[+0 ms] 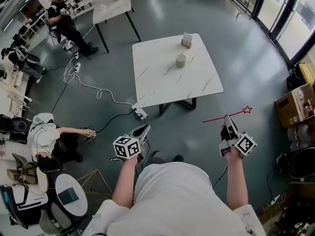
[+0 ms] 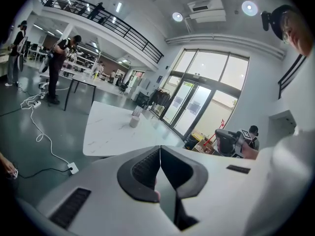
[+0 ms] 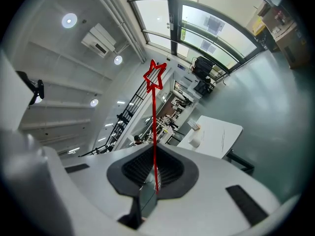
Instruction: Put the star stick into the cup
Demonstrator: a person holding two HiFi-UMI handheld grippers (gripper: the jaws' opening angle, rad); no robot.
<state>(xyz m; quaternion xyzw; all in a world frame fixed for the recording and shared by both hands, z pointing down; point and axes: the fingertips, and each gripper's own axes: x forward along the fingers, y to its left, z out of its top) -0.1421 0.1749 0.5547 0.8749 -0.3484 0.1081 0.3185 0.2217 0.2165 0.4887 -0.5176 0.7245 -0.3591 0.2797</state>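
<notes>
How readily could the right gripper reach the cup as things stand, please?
Probably not yet: the right gripper, shut on the star stick, is well short of the table, though the cup stands unobstructed.

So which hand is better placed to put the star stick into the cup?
Right. The right hand-held gripper is shut on the star stick; the left hand-held gripper is shut and empty. The cup stands ahead.

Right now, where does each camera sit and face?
Head view: on the head, steeply down at table, cup; torso, arms, left tool, right tool show.
Left gripper view: on left tool, toward table; its shut jaws, plus the right tool.
Right gripper view: on right tool, toward table; jaws shut on star stick.
Shared: table and cup, all three.
</notes>
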